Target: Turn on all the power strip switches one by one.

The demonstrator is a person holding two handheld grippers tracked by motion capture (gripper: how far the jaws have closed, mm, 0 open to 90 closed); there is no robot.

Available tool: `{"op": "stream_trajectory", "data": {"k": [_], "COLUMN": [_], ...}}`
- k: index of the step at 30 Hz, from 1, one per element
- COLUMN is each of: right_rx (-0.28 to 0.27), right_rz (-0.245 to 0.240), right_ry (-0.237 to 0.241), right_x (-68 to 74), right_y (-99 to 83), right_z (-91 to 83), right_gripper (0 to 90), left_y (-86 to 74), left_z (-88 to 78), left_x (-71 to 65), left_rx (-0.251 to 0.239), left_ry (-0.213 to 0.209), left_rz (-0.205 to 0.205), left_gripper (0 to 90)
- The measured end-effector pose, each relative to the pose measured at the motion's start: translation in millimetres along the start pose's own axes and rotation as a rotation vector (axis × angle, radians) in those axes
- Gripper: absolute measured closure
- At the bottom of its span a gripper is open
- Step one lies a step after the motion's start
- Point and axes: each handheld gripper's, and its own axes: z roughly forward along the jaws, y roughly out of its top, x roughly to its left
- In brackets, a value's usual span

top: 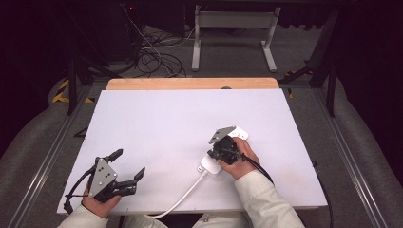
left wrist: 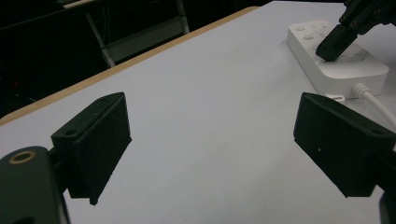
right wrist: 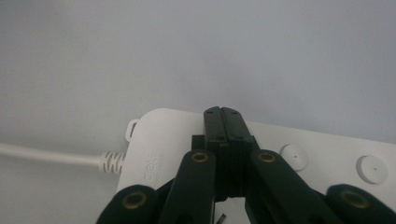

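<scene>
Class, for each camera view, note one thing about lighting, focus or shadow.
High view: white table board evenly lit, surroundings dark. Left gripper view: near black jaws soft, white power strip sharper. Right gripper view: shut jaws fairly crisp over the strip, the table behind featureless grey.

A power strip [top: 223, 152] lies on the table [top: 166, 123] right of centre, toward the near edge; its cord [top: 183, 197] runs from its near-left end back over the near edge. The right gripper [top: 222, 148] sits on top of the strip; the left gripper [top: 127, 167] is well apart, at the near-left corner.
</scene>
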Motion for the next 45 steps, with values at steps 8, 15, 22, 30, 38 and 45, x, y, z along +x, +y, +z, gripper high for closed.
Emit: {"op": "stream_trajectory", "data": {"k": [8, 15, 22, 30, 38, 45], "right_rx": [0.004, -0.049, -0.100, -0.091, -0.046, -0.030], "right_rz": [0.000, -0.060, -0.031, 0.019, 0.045, 0.061], "right_ry": [-0.008, -0.065, -0.063, -0.100, -0.121, -0.141], "right_x": [1.5, 4.9, 0.0, -10.5, -20.0, -20.7], "right_y": [0.1, 1.9, 4.2, 1.6, -3.7, -5.1], "right_z": [0.8, -9.9, -23.0, -22.0, -13.0, -7.8], "right_gripper": [90.0, 90.0, 90.0, 90.0, 90.0, 90.0], "left_y": [0.0, -0.2, -0.1, -0.2, -0.2, -0.1], "left_z": [0.0, 0.5, 0.6, 0.7, 0.4, 0.4], "left_x": [0.0, 1.3, 0.8, 0.9, 0.8, 0.8], "left_rx": [0.001, 0.003, 0.004, 0.006, 0.002, 0.004], "left_ry": [0.002, -0.003, -0.004, -0.002, -0.002, -0.002], "left_rz": [0.000, -0.002, 0.003, 0.001, -0.003, -0.001], "left_gripper": [11.4, 11.4, 11.3, 11.4, 11.3, 11.3]}}
